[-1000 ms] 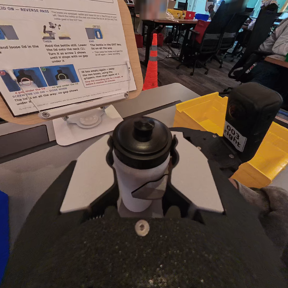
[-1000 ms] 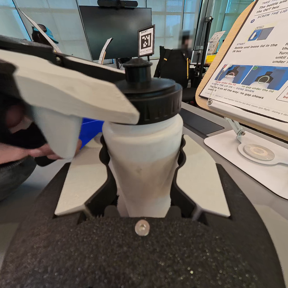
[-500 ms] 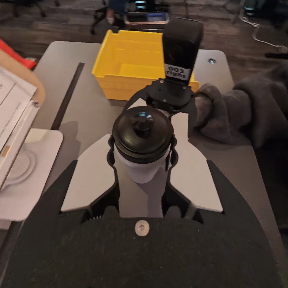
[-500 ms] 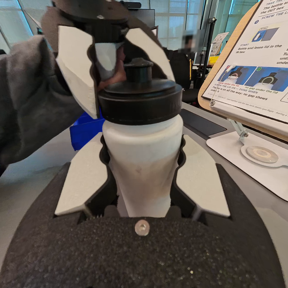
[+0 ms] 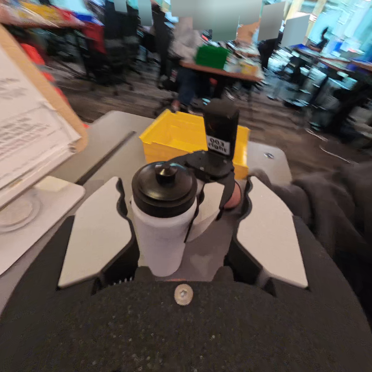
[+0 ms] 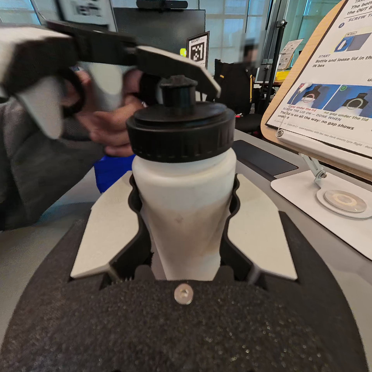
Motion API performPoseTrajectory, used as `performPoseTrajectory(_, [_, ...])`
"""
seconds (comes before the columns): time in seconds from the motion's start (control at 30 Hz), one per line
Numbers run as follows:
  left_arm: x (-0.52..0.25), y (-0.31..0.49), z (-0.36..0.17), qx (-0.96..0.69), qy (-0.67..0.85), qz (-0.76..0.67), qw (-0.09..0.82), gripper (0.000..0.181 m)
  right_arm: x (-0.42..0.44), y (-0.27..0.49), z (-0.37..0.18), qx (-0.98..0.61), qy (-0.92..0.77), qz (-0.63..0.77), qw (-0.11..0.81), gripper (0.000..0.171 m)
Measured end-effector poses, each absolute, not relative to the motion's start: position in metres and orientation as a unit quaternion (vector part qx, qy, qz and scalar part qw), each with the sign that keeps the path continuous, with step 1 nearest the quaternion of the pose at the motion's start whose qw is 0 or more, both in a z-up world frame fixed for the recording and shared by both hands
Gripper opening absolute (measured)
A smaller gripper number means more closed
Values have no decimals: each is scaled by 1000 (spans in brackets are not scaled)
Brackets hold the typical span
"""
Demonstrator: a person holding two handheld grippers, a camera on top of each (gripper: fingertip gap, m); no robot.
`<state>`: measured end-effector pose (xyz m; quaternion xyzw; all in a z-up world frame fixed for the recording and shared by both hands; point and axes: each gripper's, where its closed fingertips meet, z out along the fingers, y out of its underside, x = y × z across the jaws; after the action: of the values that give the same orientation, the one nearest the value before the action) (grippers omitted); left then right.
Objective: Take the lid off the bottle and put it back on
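Note:
A white bottle (image 6: 181, 211) stands upright on the grey table with its black lid (image 6: 181, 136) on the neck. My right gripper (image 6: 184, 179) is shut on the bottle's body below the lid. It also shows in the left wrist view (image 5: 211, 167), behind the bottle (image 5: 161, 237). My left gripper (image 5: 183, 183) is open, its fingers spread wide on either side of the lid (image 5: 163, 193), with the left finger close to it. In the right wrist view, one of its fingers (image 6: 177, 62) reaches over the lid's spout.
A yellow bin (image 5: 181, 136) stands behind the bottle. An instruction board on a white stand (image 6: 332, 84) is at the table's far side, and shows at the left of the left wrist view (image 5: 30, 124). A blue bin (image 6: 112, 173) sits beyond the bottle. A person's sleeve (image 5: 322, 211) lies to the right.
My left gripper was shut on the lid and turned with it. It has now opened, let go of the lid and swung back. The right gripper has kept hold of the bottle.

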<state>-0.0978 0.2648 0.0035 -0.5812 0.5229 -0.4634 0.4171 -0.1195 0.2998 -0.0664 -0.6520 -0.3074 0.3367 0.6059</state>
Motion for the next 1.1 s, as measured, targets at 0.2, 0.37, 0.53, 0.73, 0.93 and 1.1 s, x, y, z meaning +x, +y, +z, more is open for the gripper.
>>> performPoseTrajectory(0.2, [-102, 278, 6, -710, 300, -326, 547, 91, -121, 300, -66, -653, -303, 334, 608, 87])
performPoseTrajectory(0.37, [-87, 279, -3, -741, 258, -286, 550, 97, -120, 300, -66, -654, -302, 333, 609, 87])
performPoseTrajectory(0.53, [-86, 298, -25, -793, 215, -267, 503, 77, -120, 301, -67, -656, -301, 331, 608, 87])
performPoseTrajectory(0.73, [-92, 291, -26, -755, 330, -324, 465, 74, -123, 300, -67, -655, -304, 330, 608, 87])
performPoseTrajectory(0.93, [-95, 283, -29, -687, 492, -390, 366, 74, -126, 298, -67, -653, -308, 333, 606, 87])
performPoseTrajectory(1.1, [-100, 277, -30, -589, 634, -427, 265, 73, -129, 297, -67, -654, -311, 332, 604, 87])
